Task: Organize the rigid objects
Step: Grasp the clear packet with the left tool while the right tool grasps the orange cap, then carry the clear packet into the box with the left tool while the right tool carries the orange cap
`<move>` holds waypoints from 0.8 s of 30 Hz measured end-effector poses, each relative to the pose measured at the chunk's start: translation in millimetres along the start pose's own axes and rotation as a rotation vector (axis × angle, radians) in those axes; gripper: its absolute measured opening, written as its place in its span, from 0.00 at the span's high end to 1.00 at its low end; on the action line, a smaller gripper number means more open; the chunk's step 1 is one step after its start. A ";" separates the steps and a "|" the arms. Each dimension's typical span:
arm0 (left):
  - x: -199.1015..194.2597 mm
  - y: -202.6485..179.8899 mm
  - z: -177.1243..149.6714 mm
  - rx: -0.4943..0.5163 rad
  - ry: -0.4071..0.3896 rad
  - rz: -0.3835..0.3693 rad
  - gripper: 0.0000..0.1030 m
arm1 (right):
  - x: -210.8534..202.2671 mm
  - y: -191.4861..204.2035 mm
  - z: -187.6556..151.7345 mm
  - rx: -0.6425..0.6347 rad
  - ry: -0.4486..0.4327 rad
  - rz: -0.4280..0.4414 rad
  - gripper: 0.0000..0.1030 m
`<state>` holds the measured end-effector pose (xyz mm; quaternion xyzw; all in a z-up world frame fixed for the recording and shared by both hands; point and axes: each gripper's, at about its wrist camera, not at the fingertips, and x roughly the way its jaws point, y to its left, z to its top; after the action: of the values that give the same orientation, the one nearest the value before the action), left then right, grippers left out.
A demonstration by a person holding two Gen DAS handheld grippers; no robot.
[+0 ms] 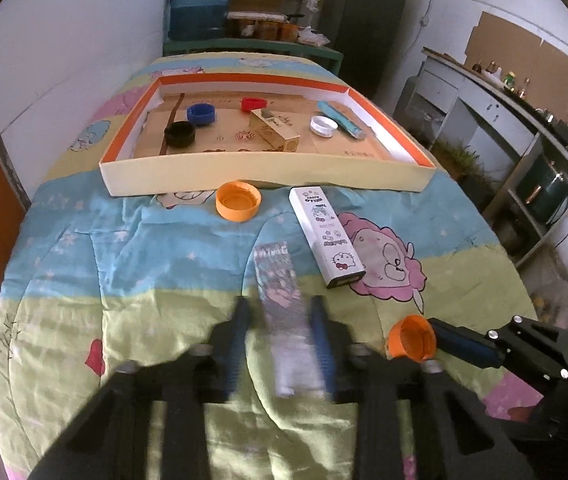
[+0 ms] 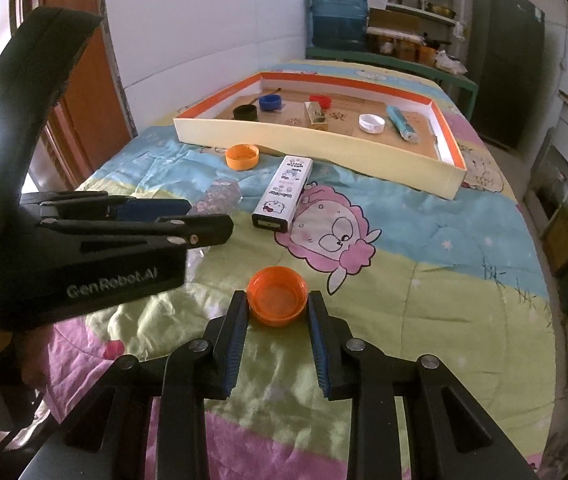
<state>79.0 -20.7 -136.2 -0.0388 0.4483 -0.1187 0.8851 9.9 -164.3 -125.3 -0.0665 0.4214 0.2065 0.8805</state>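
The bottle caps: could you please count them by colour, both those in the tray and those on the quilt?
Orange: 2, one loose on the quilt, one between the right gripper's fingers
Blue: 1
Black: 1
Red: 1
White: 1
Total: 6

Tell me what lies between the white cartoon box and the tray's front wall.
Nothing: only bare quilt separates the white box from the tray, clearest in the left wrist view.

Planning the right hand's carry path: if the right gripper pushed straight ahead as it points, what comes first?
Right gripper, holding the orange cap, probably meets the quilt near the pink sheep print; depth unclear.
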 end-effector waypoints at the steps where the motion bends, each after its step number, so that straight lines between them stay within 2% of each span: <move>1: -0.8 0.2 -0.4 0.002 -0.004 -0.001 0.78 | 0.0 0.2 -0.3 0.001 0.000 0.001 0.71; 24: -23.8 5.5 12.3 -0.009 -0.070 -0.072 0.80 | -5.7 -6.1 20.4 0.039 -0.028 -0.005 0.71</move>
<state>76.3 -10.0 -111.2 -0.0627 0.4160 -0.1470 0.8952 23.9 -165.6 -108.3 -0.0476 0.4127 0.1971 0.8880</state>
